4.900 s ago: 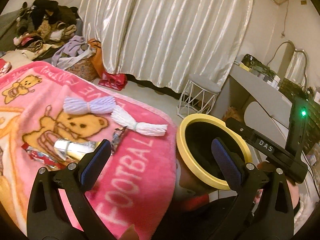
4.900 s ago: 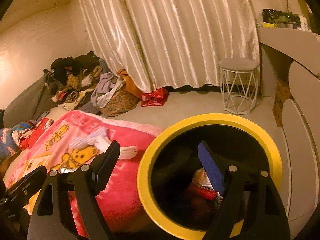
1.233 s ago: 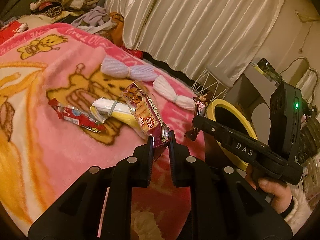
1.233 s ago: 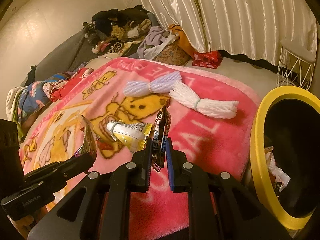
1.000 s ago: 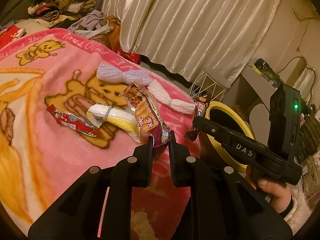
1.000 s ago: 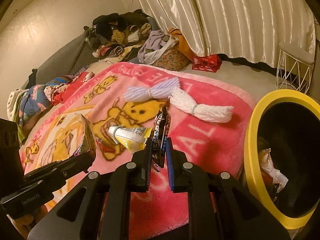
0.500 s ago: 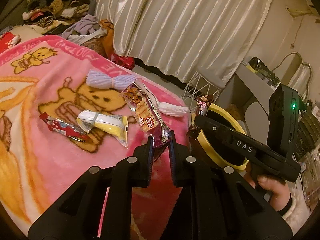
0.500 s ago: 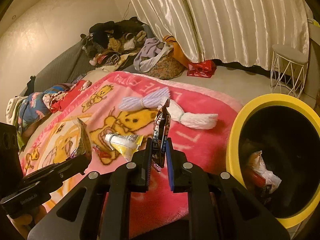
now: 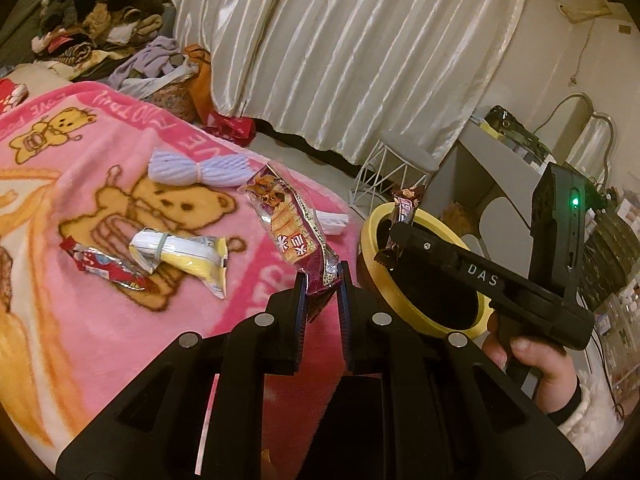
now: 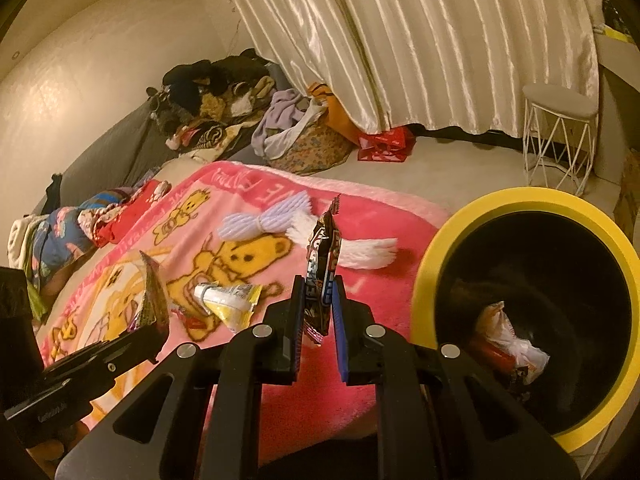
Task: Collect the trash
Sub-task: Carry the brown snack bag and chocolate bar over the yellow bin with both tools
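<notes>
Through the left wrist view, I am holding the left hand-held gripper (image 9: 322,294) pinched narrow on the bottom end of a snack wrapper (image 9: 294,230), which is standing up out of the jaws over the pink blanket (image 9: 80,320) on the bed. The yellow-rimmed bin (image 9: 404,292) is sitting just off the blanket's edge, to the right in this view. Ahead of me the right hand-held gripper (image 9: 394,242) is hanging at the bin's near rim with a dark candy wrapper (image 9: 404,210) sticking up from it. Two more wrappers, a yellow one (image 9: 188,256) and a red one (image 9: 96,266), are lying on the blanket, apart from both grippers.

Through the right wrist view, I am keeping the right hand-held gripper (image 10: 318,308) clamped narrow on the candy wrapper (image 10: 322,268). The bin (image 10: 592,200) is open low to the right with trash already inside.

To do this well, I am judging that each wrapper should be carried fully over the dark opening, past the yellow rim, before the jaws are let go. These light foils could cling to a pad or flutter back onto the blanket, so I would be tipping the fingers downward and releasing one side at a time.
</notes>
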`<move>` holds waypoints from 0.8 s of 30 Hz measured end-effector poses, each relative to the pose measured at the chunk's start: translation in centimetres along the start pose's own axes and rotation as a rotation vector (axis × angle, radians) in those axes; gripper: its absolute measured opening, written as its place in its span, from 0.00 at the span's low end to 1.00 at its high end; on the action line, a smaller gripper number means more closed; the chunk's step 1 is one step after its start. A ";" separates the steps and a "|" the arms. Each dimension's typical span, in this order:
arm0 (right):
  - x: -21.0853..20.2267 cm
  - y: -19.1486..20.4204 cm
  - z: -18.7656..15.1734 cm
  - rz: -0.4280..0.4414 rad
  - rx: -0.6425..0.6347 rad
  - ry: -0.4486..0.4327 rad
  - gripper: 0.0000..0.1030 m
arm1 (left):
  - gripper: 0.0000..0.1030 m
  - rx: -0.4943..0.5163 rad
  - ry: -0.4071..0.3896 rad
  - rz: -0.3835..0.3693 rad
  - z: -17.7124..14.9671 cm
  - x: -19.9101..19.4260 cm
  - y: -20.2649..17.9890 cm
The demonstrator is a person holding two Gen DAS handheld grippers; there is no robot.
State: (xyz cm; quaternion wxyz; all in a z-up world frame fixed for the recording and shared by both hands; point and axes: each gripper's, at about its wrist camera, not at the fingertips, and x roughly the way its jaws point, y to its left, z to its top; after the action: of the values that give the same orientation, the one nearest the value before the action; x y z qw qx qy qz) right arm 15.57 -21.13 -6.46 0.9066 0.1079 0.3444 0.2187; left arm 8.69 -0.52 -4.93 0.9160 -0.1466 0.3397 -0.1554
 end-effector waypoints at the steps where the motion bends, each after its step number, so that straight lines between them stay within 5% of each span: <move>1: -0.1 -0.2 0.0 -0.005 0.003 -0.004 0.13 | 0.09 0.003 0.001 -0.002 0.0 0.1 -0.2; 24: -2.2 -4.6 0.5 -0.098 0.069 -0.067 0.13 | 0.09 0.071 0.019 -0.052 -0.4 1.7 -3.5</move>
State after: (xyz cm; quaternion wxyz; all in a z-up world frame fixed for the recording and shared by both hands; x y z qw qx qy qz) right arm 15.96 -26.21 -6.39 0.9231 0.1293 0.3259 0.1580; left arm 8.99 -4.38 -4.84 0.9130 -0.1211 0.3388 -0.1924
